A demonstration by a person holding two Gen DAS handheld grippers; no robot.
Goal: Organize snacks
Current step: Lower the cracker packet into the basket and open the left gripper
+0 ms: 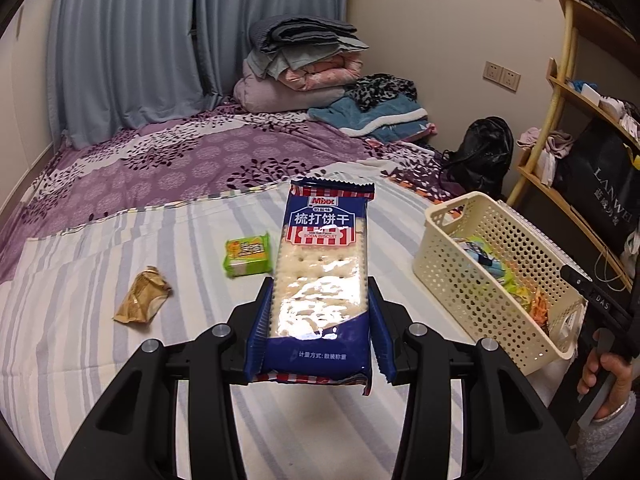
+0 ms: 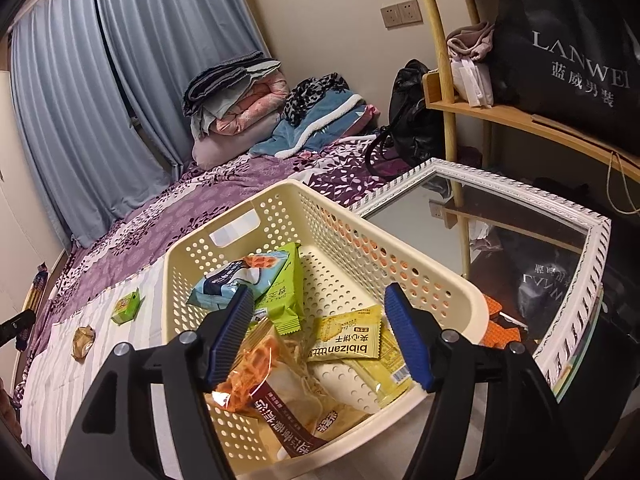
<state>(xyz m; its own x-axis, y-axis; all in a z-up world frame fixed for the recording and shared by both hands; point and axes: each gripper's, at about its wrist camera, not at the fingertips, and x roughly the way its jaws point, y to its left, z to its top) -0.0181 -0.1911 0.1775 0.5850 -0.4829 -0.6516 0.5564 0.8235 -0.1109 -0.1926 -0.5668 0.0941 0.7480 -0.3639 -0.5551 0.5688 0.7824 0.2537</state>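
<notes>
My left gripper [image 1: 320,320] is shut on a blue soda biscuit pack [image 1: 324,264] and holds it above the striped sheet. A small green snack pack [image 1: 246,255] and a gold wrapper [image 1: 142,296] lie on the sheet to its left. The cream perforated basket [image 1: 464,280] stands to the right with several snacks inside. My right gripper [image 2: 320,340] is open and empty above the basket [image 2: 400,240], over a yellow biscuit pack [image 2: 344,340], a green pack [image 2: 284,292] and an orange-and-white bag [image 2: 276,392]. The green snack pack [image 2: 127,306] and gold wrapper [image 2: 83,341] show at left.
A purple floral bedspread [image 1: 180,160] covers the bed, with folded blankets [image 1: 296,64] at the back. A framed mirror [image 2: 520,232] lies right of the basket. A wooden shelf [image 2: 520,116] with a black bag stands at the right. A black handbag [image 1: 480,152] sits by the wall.
</notes>
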